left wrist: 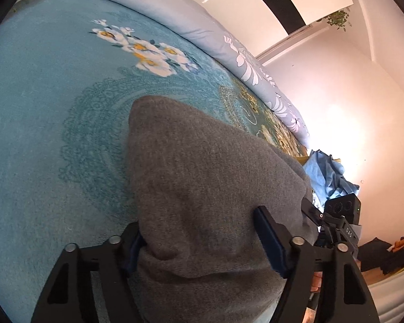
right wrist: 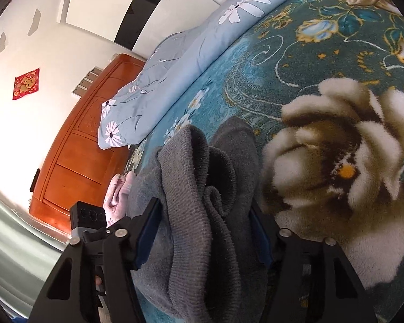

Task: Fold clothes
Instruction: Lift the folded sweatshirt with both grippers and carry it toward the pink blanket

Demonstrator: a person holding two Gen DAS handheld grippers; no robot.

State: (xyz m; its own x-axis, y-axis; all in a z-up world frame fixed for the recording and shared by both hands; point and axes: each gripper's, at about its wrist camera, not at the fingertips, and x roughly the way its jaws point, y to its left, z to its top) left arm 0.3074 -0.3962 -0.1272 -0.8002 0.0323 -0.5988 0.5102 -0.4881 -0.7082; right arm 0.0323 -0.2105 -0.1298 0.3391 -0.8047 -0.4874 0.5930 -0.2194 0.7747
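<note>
Shown from both wrist views, a grey knitted garment (left wrist: 202,183) lies on a teal flowered blanket (left wrist: 45,123) spread over a bed. Left gripper (left wrist: 202,242): its two black fingers (left wrist: 272,239) stand on either side of a thick bunch of the grey cloth, and the blue pads press into that bunch, so the fingers are set at a middling width and hold the garment. Ahead of these fingers the cloth runs forward in a rounded tongue and ends on the blanket, short of a cluster of white printed flowers (left wrist: 148,51). Beyond the blanket's far edge lies a pale blue quilt (left wrist: 229,35) with white flowers. To the right of the fingers a heap of blue cloth (left wrist: 328,172) sits at the bed's edge, and the other gripper's camera block (left wrist: 342,206) shows just below it.

Right gripper (right wrist: 204,228): its fingers (right wrist: 148,228) likewise close on the garment (right wrist: 196,188), here bunched into several ribbed folds that rise between the pads; the opening is moderate and filled with cloth. To the right of these fingers the blanket (right wrist: 282,53) bears a large cream flower (right wrist: 336,148). Ahead and to the left lie the pale blue quilt (right wrist: 175,62) and a wooden headboard (right wrist: 86,140); a red paper square (right wrist: 26,83) hangs on the wall.
</note>
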